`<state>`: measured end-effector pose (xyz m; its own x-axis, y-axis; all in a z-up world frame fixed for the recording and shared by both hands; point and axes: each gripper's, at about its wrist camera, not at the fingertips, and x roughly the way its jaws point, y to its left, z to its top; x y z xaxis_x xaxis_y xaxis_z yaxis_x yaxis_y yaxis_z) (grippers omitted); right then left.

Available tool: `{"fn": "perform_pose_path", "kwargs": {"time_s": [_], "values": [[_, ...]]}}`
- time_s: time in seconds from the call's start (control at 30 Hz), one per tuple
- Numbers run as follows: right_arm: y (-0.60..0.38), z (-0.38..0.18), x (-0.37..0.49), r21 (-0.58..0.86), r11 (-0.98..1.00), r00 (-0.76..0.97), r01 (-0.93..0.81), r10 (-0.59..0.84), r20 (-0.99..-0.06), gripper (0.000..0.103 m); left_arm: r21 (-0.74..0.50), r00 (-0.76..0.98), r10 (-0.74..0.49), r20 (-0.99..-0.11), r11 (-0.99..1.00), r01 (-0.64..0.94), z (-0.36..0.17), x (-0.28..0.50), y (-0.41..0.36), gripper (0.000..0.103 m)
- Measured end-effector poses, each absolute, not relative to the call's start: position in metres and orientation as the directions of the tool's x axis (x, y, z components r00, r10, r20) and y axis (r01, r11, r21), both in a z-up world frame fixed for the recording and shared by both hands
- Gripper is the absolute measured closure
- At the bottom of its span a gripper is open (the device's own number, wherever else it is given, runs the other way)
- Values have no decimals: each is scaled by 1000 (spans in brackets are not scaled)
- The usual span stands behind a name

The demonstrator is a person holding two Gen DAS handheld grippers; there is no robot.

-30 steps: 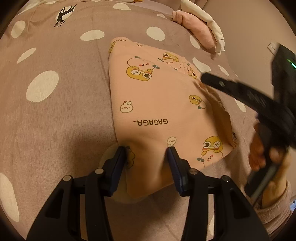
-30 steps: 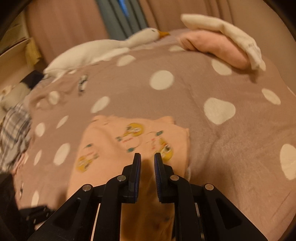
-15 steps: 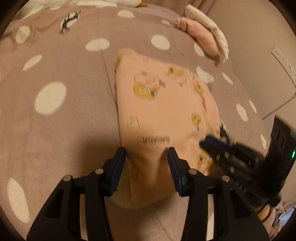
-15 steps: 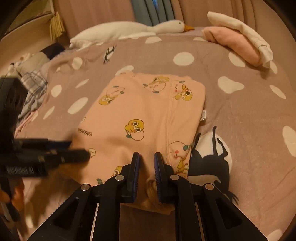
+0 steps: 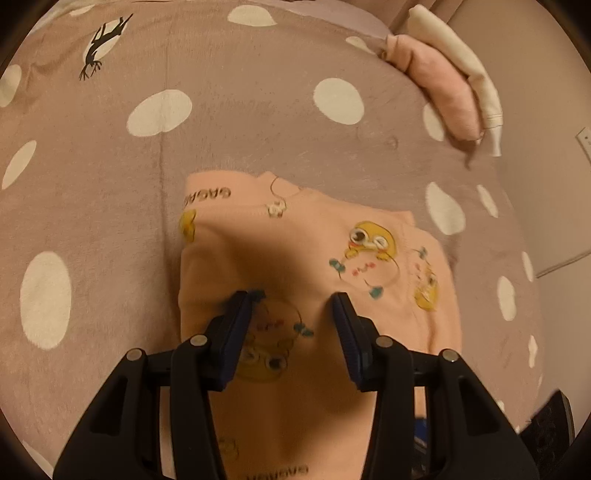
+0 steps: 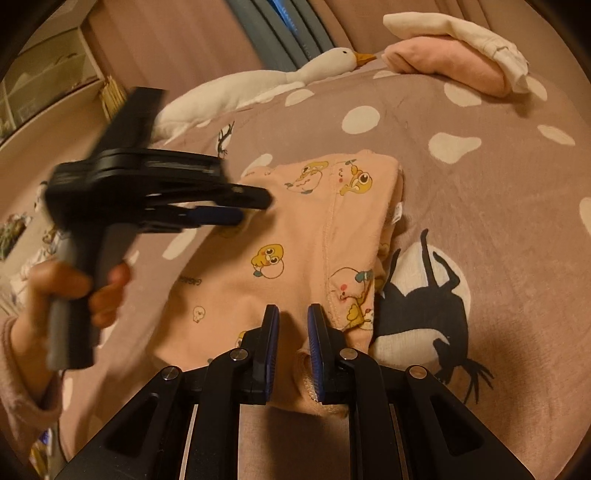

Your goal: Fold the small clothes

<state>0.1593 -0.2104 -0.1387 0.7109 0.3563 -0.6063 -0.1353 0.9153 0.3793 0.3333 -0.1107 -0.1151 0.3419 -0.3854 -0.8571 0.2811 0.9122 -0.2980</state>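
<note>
A bed is covered by a mauve blanket printed with white spots and black animal figures. A folded peach garment with duck prints is laid on it at the near centre. A pink and a cream folded garment are stacked far right; a white goose toy is laid far left.

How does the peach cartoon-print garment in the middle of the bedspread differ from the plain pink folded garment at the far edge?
The peach cartoon-print garment carries yellow duck figures and lettering; the plain pink folded garment has no print. The peach one lies spread flat, while the pink one is a thick, compact bundle. A cream cloth lies on the pink one; nothing lies on the peach one, though the left gripper is over it. Both rest on the dotted brown bedspread.
</note>
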Motion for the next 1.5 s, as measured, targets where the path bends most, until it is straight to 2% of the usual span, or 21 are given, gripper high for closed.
{"fn": "perform_pose_path", "kwargs": {"time_s": [0.2, 0.3, 0.37, 0.53, 0.73, 0.93, 1.2, 1.3, 1.37, 1.4, 1.43, 1.47, 1.5], "values": [[-214, -141, 159, 415, 897, 708, -152, 392, -587, 88, -174, 390, -293, -873, 934, 313, -111, 346, -127, 56], [-216, -141, 158, 431, 889, 708, -155, 404, -580, 88, -213, 401, -321, -858, 933, 290, -100, 345, -116, 59], [-218, -142, 157, 446, 882, 708, -155, 414, -572, 88, -270, 403, -376, -834, 916, 298, -91, 330, -103, 59], [-219, -141, 157, 451, 879, 709, -155, 417, -568, 88, -261, 407, -404, -819, 894, 364, -92, 273, -77, 58], [-220, -141, 156, 443, 884, 709, -151, 409, -575, 88, -141, 450, -343, -825, 895, 423, -109, 216, -78, 58], [-227, -141, 154, 466, 872, 704, -149, 424, -569, 88, -92, 443, -315, -839, 886, 455, -125, 187, -83, 58], [-232, -139, 152, 493, 856, 697, -155, 449, -560, 88, -174, 437, -361, -824, 894, 412, -107, 164, -65, 57], [-236, -136, 149, 535, 827, 700, -175, 487, -523, 88, -252, 470, -414, -780, 894, 370, -93, 169, -56, 56], [-242, -133, 146, 580, 792, 706, -193, 522, -478, 87, -305, 475, -442, -761, 890, 340, -89, 181, -52, 51], [-246, -132, 145, 604, 772, 709, -197, 538, -455, 85, -332, 477, -451, -754, 889, 315, -88, 188, -50, 51], [-251, -132, 144, 629, 753, 714, -194, 548, -436, 75, -357, 479, -458, -749, 888, 291, -89, 198, -47, 51], [-255, -132, 144, 648, 740, 721, -181, 547, -424, 60, -378, 479, -465, -744, 885, 272, -90, 203, -45, 51], [-261, -133, 144, 664, 731, 734, -158, 537, -416, 54, -395, 480, -469, -742, 883, 253, -91, 209, -42, 51]]}}
